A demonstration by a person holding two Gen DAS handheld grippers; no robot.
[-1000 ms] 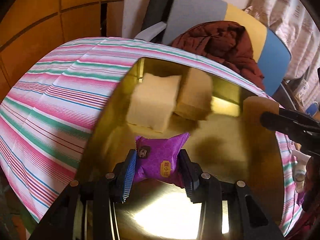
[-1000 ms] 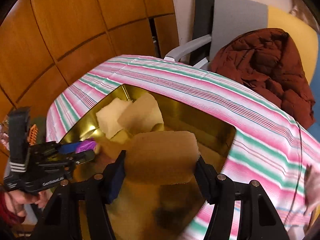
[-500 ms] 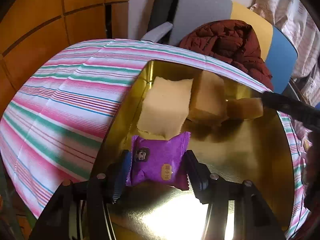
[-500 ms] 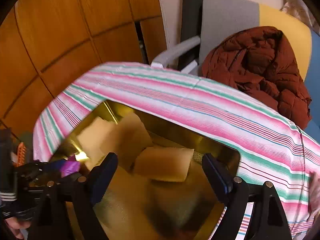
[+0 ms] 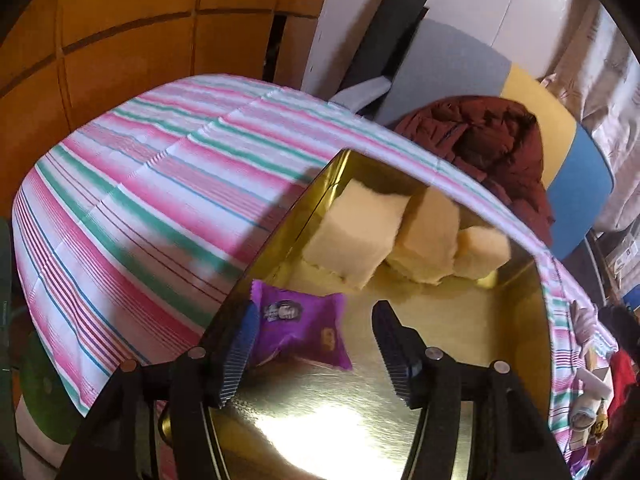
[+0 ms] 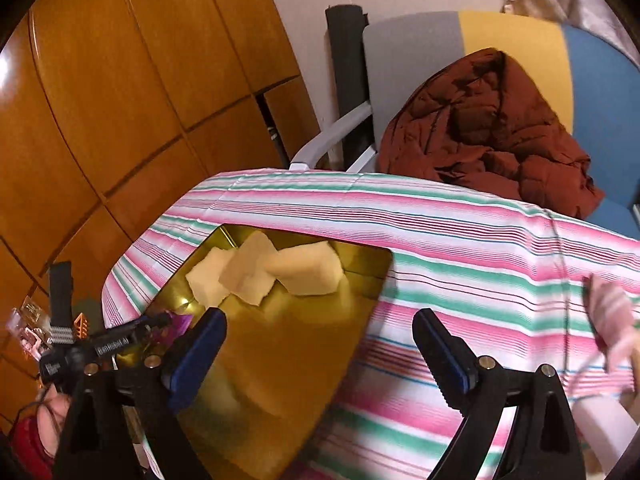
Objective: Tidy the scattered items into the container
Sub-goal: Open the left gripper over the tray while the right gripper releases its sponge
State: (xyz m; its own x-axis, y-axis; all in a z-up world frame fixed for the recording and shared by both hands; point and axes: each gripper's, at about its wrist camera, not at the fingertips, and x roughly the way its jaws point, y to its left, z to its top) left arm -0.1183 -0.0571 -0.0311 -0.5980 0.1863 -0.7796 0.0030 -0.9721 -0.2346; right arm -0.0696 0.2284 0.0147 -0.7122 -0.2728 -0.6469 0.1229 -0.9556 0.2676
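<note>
Now I am spreading the left gripper (image 5: 312,344) wide; the purple packet (image 5: 298,330) is lying by the gold tin's (image 5: 536,344) left wall. I should be lifting straight up, clear of it. The right gripper (image 6: 320,354) is hovering wide, carrying nothing.

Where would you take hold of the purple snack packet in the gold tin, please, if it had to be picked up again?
Grip the purple snack packet across its puffed middle, not the thin crimped ends, which would likely slip. It lies near the gold tin wall on the left, between the open left gripper fingers, so come from above, one finger slipped between packet and wall.
</note>
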